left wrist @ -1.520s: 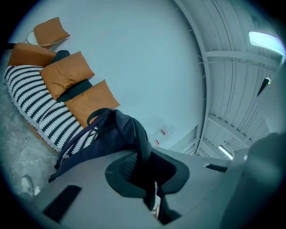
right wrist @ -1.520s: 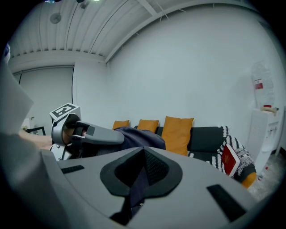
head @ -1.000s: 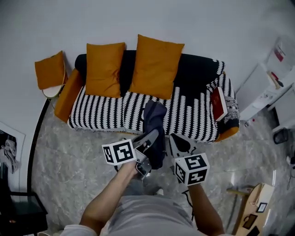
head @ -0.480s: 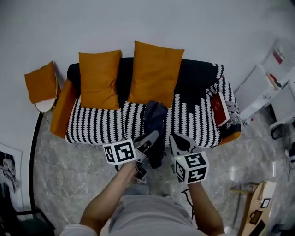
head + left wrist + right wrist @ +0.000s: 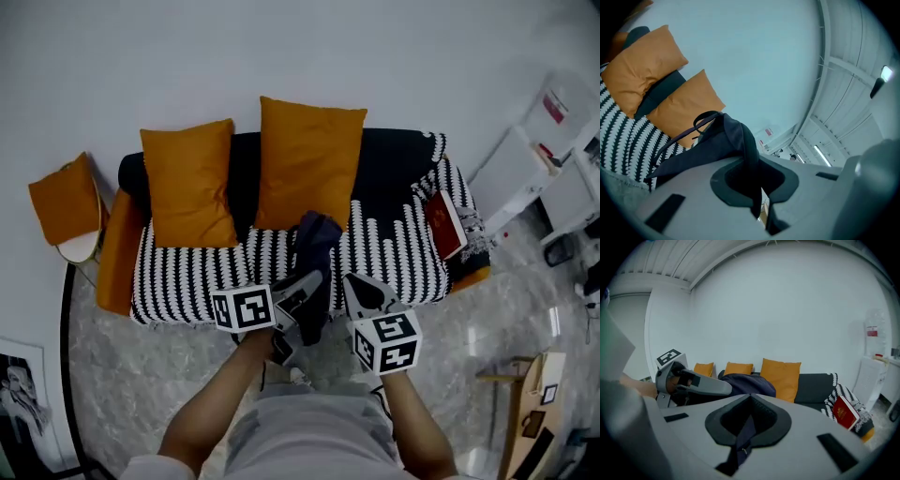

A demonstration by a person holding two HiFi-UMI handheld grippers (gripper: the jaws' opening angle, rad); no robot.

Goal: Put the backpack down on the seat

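A dark navy backpack [image 5: 315, 255] hangs by its straps in front of the sofa, its upper part over the striped seat [image 5: 202, 272]. In the head view my left gripper [image 5: 302, 286] is at the pack's left side and my right gripper [image 5: 360, 291] is at its right. Looking along the left gripper [image 5: 757, 190], the jaws are shut on a dark strap, with the backpack [image 5: 712, 147] bulging beyond them. The right gripper [image 5: 743, 437] is shut on another dark strap with a zip pull, and the backpack [image 5: 752, 383] lies past it.
Two orange cushions [image 5: 305, 159] lean on the sofa's black back. A third orange cushion [image 5: 64, 202] rests on a round side table at the left. A red book [image 5: 442, 223] lies on the sofa's right end. White cabinets [image 5: 525, 169] stand at the right.
The sofa has drawn nearer and slid left in the head view. Both grippers keep their hold on the backpack, which now hangs further over the seat's front edge.
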